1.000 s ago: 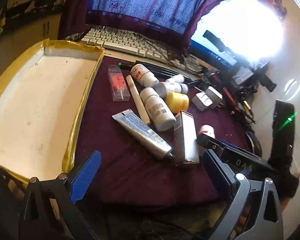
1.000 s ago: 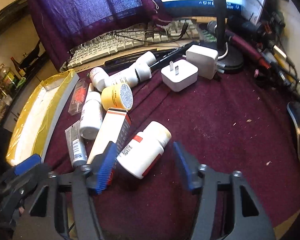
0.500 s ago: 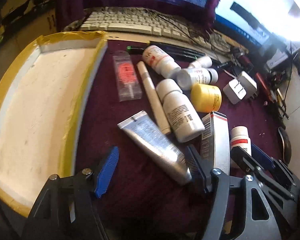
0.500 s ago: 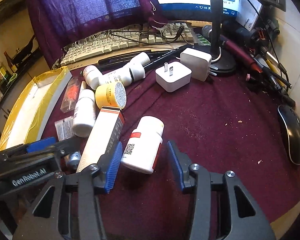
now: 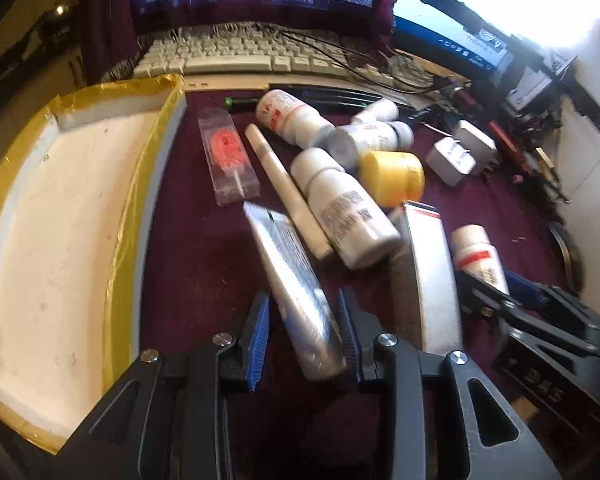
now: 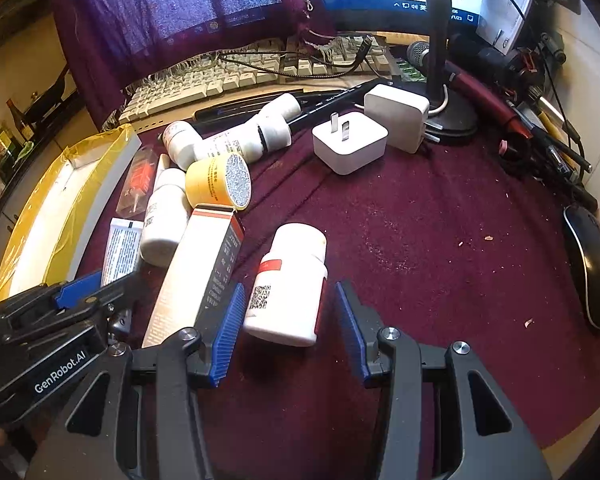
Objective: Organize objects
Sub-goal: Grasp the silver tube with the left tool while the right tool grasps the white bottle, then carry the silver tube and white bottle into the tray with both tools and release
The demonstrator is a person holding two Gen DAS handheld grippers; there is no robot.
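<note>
A pile of small items lies on a maroon cloth. My left gripper point(image 5: 304, 340) is open, its blue pads on either side of the cap end of a silver tube point(image 5: 296, 292), close to it. My right gripper point(image 6: 290, 328) is open around the base of a white pill bottle with a red label point(image 6: 290, 284), with a gap on each side. A long white carton point(image 6: 196, 272) lies between the tube and that bottle. Other white bottles point(image 5: 344, 216), a yellow jar point(image 5: 392, 178), a white stick point(image 5: 284, 184) and a clear packet with a red item point(image 5: 228, 160) lie further back.
A white tray with a yellow-taped rim point(image 5: 128, 216) stands at the left, nothing in it. Two white chargers point(image 6: 350, 146), a keyboard point(image 6: 236, 76), a monitor stand point(image 6: 440, 60), pens and a black mouse point(image 6: 592, 264) lie behind and at the right.
My left gripper moved forward and right and narrowed around the silver tube. My right gripper advanced and narrowed around the red-label pill bottle.
</note>
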